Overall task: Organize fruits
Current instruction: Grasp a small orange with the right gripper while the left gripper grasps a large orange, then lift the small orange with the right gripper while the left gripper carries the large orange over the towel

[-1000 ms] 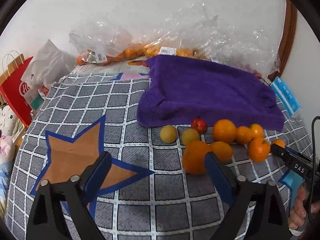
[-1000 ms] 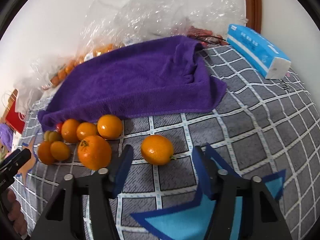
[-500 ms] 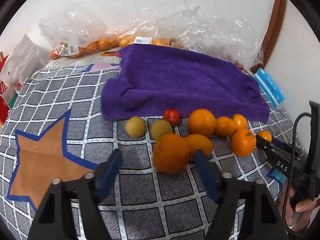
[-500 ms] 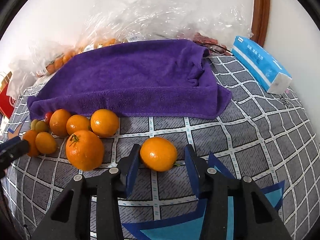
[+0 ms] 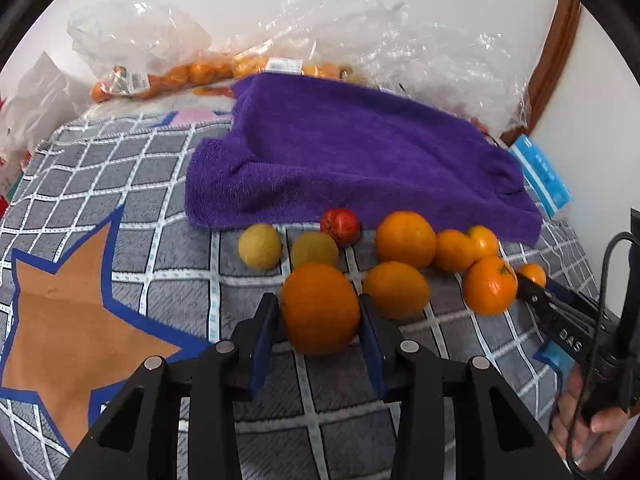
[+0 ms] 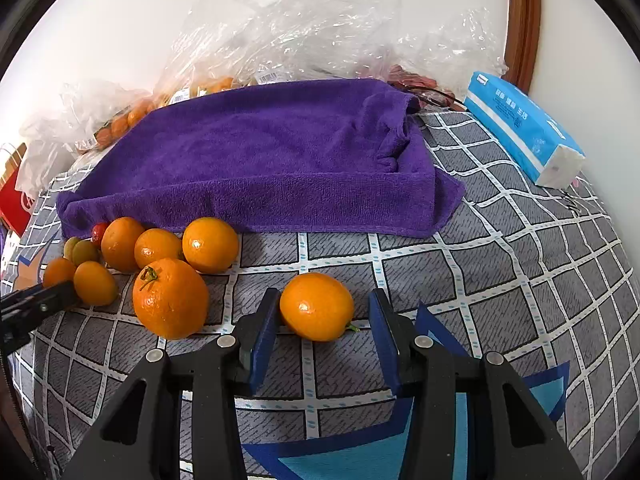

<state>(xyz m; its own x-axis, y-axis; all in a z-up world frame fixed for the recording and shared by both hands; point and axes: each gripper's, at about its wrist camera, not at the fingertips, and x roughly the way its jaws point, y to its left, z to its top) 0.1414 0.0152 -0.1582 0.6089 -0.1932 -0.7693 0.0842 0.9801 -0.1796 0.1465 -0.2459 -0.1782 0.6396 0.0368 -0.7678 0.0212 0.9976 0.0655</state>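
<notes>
Fingers, left: blue pads of the left gripper point(image 5: 320, 316) were closing on the large orange point(image 5: 320, 307), which sat between them; both pads looked to be touching its sides, so it seemed gripped where it rested on the quilt point(image 5: 168, 184)
Fingers, right: the right gripper point(image 6: 323, 316) stood partly apart around the lone orange point(image 6: 316, 306); the left pad touched it, a clear gap remained at the right pad, so no clamp yet
Fruit, place: the large orange lay at the near edge of the cluster, just in front of two yellow fruits point(image 5: 259, 246) and a red fruit point(image 5: 340, 224); the lone orange lay apart, to the right of the group
Why so: each hand probably took the nearest, least crowded fruit, so the pads could slide in without knocking neighbours
Purple towel point(image 6: 256, 160): spread just behind the fruit, bare; likely the sorting place, though that was a guess
Hidden: undersides of both oranges; bagged fruit point(image 5: 180, 76) behind plastic, kind and count unclear; the person's hand point(image 5: 580, 412) cut off at the frame edge
</notes>
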